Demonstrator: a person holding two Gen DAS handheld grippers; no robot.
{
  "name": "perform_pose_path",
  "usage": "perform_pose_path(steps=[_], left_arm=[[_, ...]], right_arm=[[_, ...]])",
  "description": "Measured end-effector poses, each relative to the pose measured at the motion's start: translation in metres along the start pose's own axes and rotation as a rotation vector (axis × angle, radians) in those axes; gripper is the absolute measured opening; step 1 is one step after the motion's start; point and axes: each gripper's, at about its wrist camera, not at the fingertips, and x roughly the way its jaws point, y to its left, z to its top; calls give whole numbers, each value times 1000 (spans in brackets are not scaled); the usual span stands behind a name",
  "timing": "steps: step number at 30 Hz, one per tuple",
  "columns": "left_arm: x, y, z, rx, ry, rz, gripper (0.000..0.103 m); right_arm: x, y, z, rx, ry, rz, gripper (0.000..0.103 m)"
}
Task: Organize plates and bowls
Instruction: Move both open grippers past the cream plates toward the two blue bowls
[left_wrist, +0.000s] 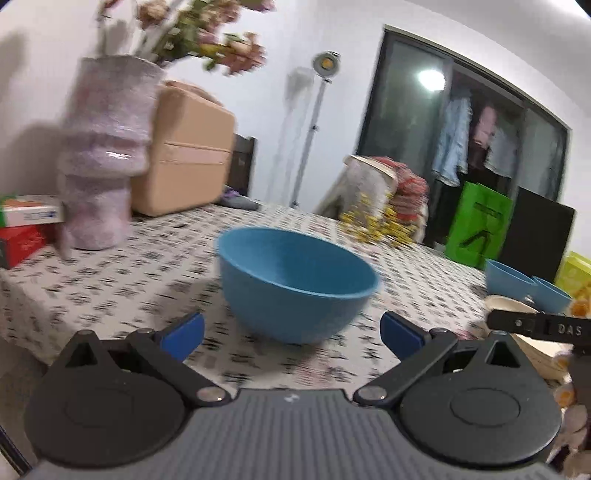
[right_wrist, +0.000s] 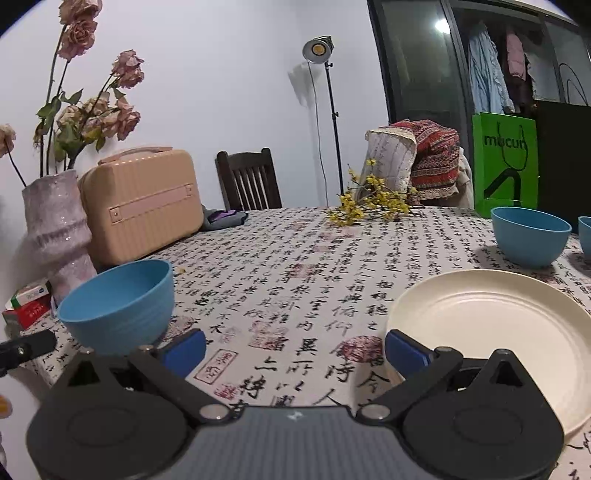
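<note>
Two grippers in view, both w/ jaws spread wide, nothing held. Left gripper (left_wrist: 291, 336) sits low over worktop edge, pointed at a round blue plastic bowl (left_wrist: 295, 284) standing upright just ahead of its blue pads; bowl not touched. Left view motion-blurred. Right gripper (right_wrist: 295, 350) hovers over the calligraphy-print tablecloth (right_wrist: 295, 266); a round cream plate (right_wrist: 495, 332) lies flat just beside its right finger, contact cannot be told. Second blue bowl (right_wrist: 530, 236) stands farther back right, a third (right_wrist: 585, 236) cut by frame edge. Pink textured vase (right_wrist: 55, 236) w/ dried roses and peach hard case (right_wrist: 140, 203) at rear left.
</note>
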Motion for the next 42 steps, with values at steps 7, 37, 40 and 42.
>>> perform_pose_path(steps=[7,37,40,42], left_arm=[[19,-37,2,71,17,-137,103],[51,-121,-3,209,95,-349,103],[55,-124,-2,203,94,-343,103],[58,-126,-3,196,101,-342,103]], right_arm=[[-13,-15,1,18,-15,-54,103],[-58,-74,-8,86,-67,-279,103],[-59,-75,-8,86,-64,-284,103],[-62,-76,-9,85,-70,-286,103]])
